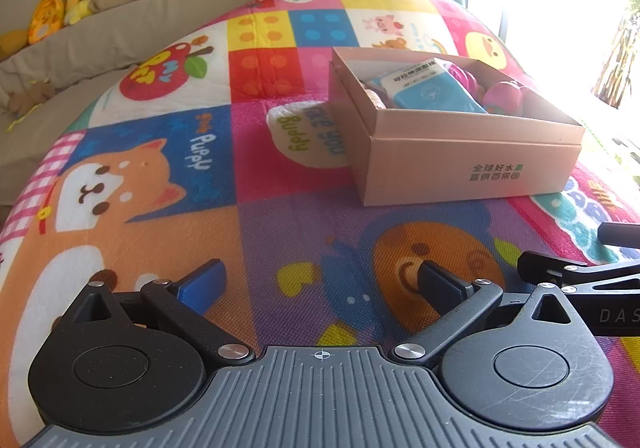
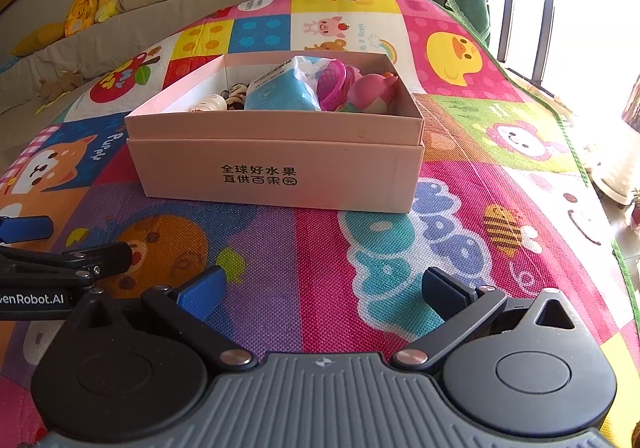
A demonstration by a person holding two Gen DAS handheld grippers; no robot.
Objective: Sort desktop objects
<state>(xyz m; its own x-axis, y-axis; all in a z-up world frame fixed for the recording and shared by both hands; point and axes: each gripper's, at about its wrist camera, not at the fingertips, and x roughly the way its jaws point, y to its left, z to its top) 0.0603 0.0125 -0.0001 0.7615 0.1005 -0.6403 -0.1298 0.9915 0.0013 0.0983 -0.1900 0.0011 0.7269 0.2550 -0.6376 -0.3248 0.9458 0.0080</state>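
Sorting judged essentially complete: objects gathered in the pink cardboard box (image 2: 276, 167).

A blue packet (image 2: 280, 93), a pink toy (image 2: 370, 91) and a small white bottle (image 2: 210, 103) are seen inside, ahead of both tongs. No loose item is seen on the play mat (image 2: 320, 248). The left gripper (image 1: 320, 284) and right gripper (image 2: 322, 288) are held agape and empty, side by side.

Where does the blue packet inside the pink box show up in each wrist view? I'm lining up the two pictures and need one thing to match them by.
Left wrist: the blue packet lies right of centre, upper half, inside the pink box.
Right wrist: the blue packet sits near centre, upper half, in the same box.
Shared landmark: the dark printed characters on the box's front wall.
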